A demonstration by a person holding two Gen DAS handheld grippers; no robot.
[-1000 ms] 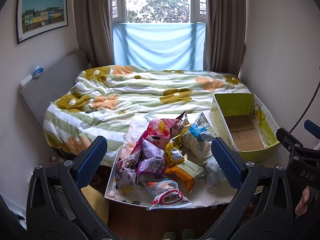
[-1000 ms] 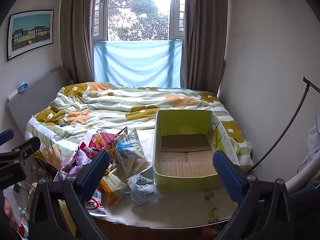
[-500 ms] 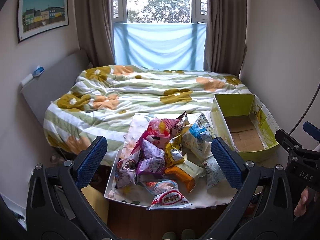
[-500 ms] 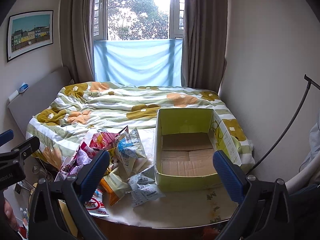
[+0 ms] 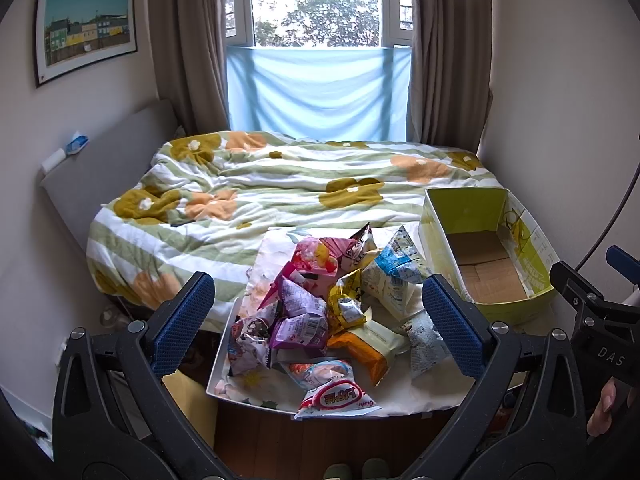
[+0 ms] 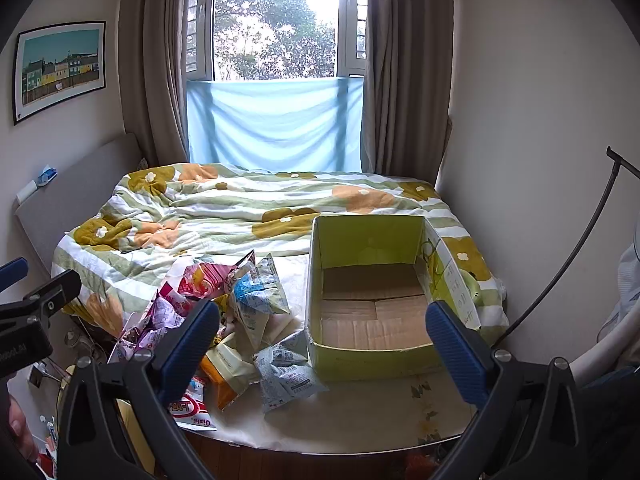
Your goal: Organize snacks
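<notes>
Both tools are held up in front of the bed, and nothing is taken yet. The left gripper (image 5: 320, 312) has its jaws spread wide and holds nothing; it looks down on the heap of snack packets (image 5: 332, 312) lying on a flowered cloth (image 5: 400, 396) over the near end of the bed. The right gripper (image 6: 320, 340) is also wide open and empty, and it faces more to the green box (image 6: 372, 364), which stands just to the right of the heap. The inside of the box shows only bare cardboard, so I judge that the sorting is at its very beginning, at the approach step.

The packets lie across each other: pink and purple ones to the left, a blue-white bag (image 5: 394, 276) at the right side of the pile, an orange bag (image 5: 360, 354) nearer, and a red-white packet (image 5: 340, 398) at the near edge of the cloth.

The next move, I think, asks one gripper to come down on a packet that lies free on top or at the edge, to close on a flat part of it, and to carry it right into the box. The bags are puffy and slippery, so a grip on the sealed edge may be safer.
</notes>
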